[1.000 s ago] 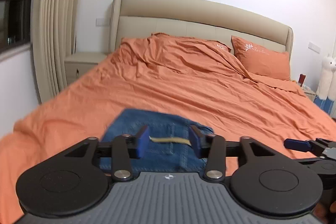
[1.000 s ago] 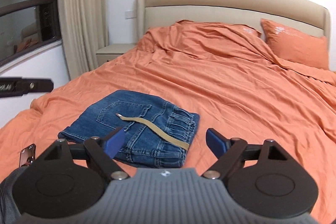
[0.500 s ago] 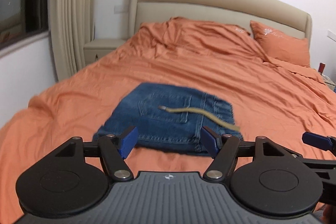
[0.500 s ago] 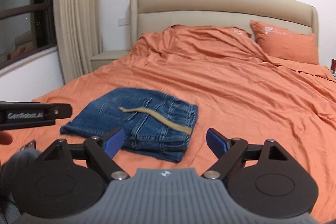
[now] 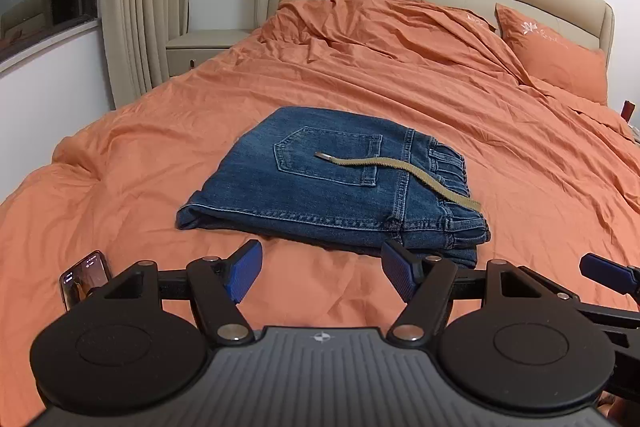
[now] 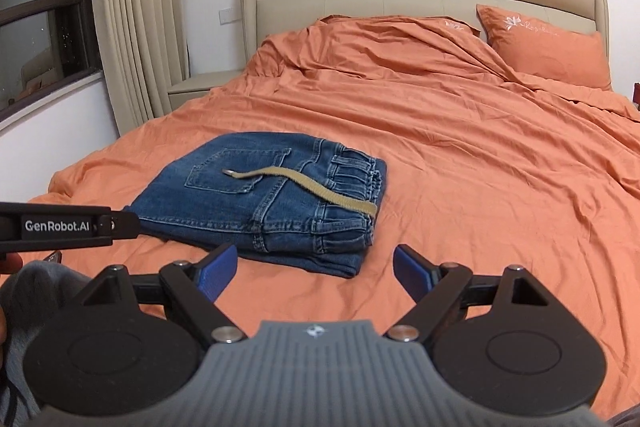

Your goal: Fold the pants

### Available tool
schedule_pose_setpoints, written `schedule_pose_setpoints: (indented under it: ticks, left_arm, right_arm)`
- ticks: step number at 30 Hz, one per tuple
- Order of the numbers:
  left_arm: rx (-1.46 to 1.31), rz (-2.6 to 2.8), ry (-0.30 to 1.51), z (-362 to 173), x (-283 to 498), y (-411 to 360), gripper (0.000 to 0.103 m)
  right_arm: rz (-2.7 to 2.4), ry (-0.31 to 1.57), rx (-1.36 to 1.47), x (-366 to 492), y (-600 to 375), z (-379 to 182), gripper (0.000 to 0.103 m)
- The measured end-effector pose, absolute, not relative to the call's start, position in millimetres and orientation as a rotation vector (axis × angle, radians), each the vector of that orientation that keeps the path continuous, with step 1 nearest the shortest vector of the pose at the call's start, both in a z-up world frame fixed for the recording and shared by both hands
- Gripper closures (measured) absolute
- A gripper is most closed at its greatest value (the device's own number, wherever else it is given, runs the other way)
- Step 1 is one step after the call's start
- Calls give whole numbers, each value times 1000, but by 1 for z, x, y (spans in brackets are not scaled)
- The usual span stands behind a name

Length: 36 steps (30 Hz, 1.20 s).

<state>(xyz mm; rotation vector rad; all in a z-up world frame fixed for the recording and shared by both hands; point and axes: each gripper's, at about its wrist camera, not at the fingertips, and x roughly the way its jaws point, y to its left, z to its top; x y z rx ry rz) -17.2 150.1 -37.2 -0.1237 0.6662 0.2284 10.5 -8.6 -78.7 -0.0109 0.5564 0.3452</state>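
Moved: both tools have pulled back from the folded jeans (image 5: 332, 187); left tool (image 5: 320, 273) has just been opening, nothing between its jaws.
Right tool (image 6: 316, 273): jaws spread wide, empty.
Jeans: on the bed (image 5: 460, 99), just ahead of both tools, tan belt (image 5: 400, 171) trailing across them.
Doing it well: I'd judge the fold done; leave the stack, withdraw without snagging the belt.
Views: a phone (image 5: 84, 277) shows fully only from the left; the right shows the left tool's branded arm.
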Motion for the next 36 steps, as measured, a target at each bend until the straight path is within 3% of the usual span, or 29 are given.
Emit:
schedule_pose_setpoints:
  ticks: [36]
  left_arm:
    - [-95, 231, 667, -35, -17, 143, 25]
  right_arm:
    - [337, 531, -27, 5, -10, -71, 21]
